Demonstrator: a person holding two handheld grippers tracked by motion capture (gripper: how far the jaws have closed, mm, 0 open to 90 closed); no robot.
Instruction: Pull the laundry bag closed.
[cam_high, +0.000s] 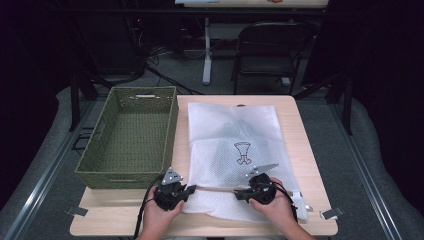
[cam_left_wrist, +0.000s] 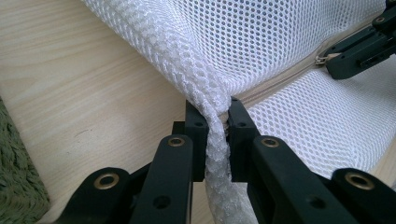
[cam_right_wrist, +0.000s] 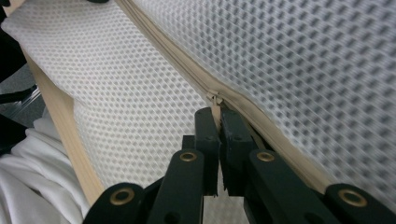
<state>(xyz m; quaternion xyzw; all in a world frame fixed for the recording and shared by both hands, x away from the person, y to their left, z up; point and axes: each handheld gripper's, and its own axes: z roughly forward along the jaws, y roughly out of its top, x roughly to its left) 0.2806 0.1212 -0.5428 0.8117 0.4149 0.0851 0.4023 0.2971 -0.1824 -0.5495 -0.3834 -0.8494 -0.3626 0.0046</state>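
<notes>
Wood table (cam_high: 305, 150), mesh bag (cam_high: 232, 145) right of basket (cam_high: 132, 135), left gripper (cam_left_wrist: 216, 135) clenched on bag edge, right gripper (cam_right_wrist: 219, 140) pinching zipper pull (cam_right_wrist: 215, 100)

wooden table (cam_high: 305, 150) — basket (cam_high: 132, 135), mesh bag (cam_high: 232, 150)

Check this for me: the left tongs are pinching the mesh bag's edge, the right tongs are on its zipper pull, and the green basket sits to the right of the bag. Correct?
Not quite. In the high view the green basket sits to the left of the mesh bag, not the right. The left tongs do pinch its edge and the right tongs are on the zipper pull.
</notes>
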